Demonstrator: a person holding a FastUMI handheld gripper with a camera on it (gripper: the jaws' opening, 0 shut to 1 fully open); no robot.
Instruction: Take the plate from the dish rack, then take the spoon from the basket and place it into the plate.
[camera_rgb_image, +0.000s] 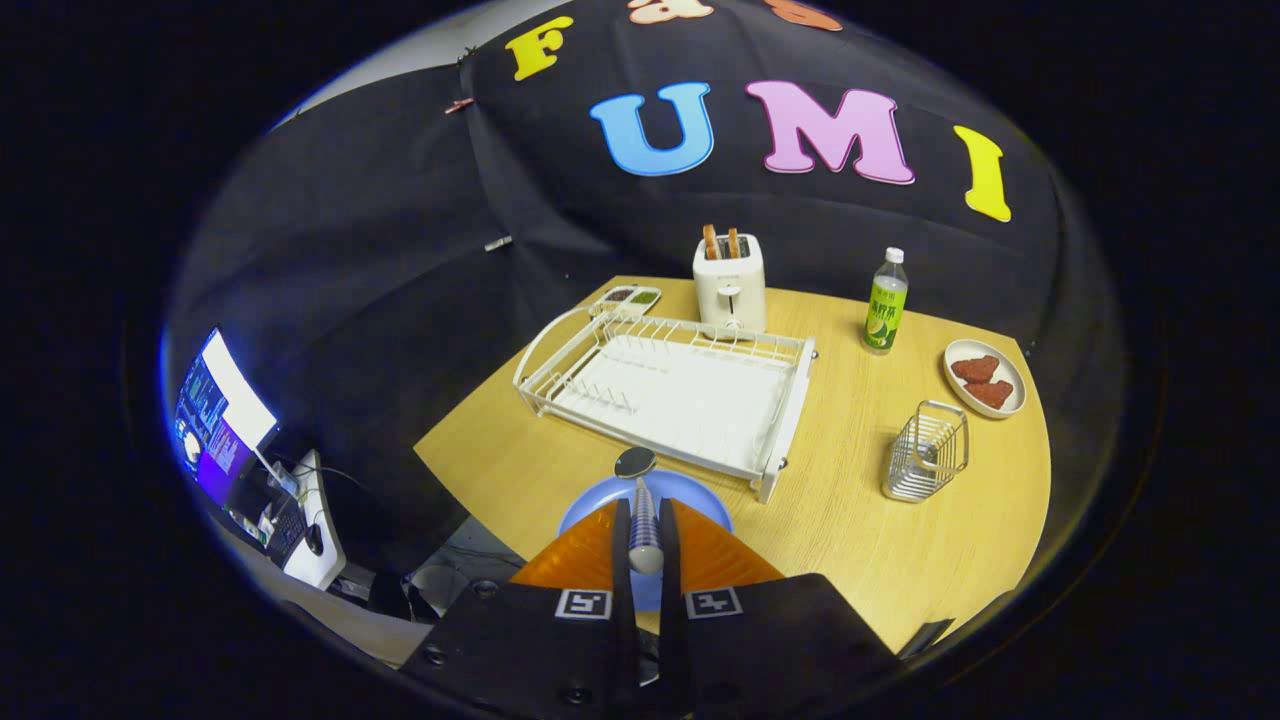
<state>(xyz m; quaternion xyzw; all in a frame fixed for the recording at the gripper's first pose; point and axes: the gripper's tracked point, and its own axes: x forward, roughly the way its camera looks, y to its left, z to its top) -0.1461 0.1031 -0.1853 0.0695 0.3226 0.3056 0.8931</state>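
My gripper (645, 520) is shut on the handle of a spoon (640, 505), whose dark bowl points ahead of the fingertips. The spoon hangs over a blue plate (690, 490) that lies flat on the wooden table just under and ahead of the fingers, close to the near side of the white dish rack (670, 390). The rack's slots hold nothing. The wire basket (926, 452) stands to the right of the rack, beyond the fingers, and looks empty.
A white toaster (730, 285) with toast stands behind the rack, with a small tray (628, 296) beside it. A green bottle (886, 302) and an oval dish of red food (985, 377) are far right. A desk with a monitor (222, 420) is left of the table.
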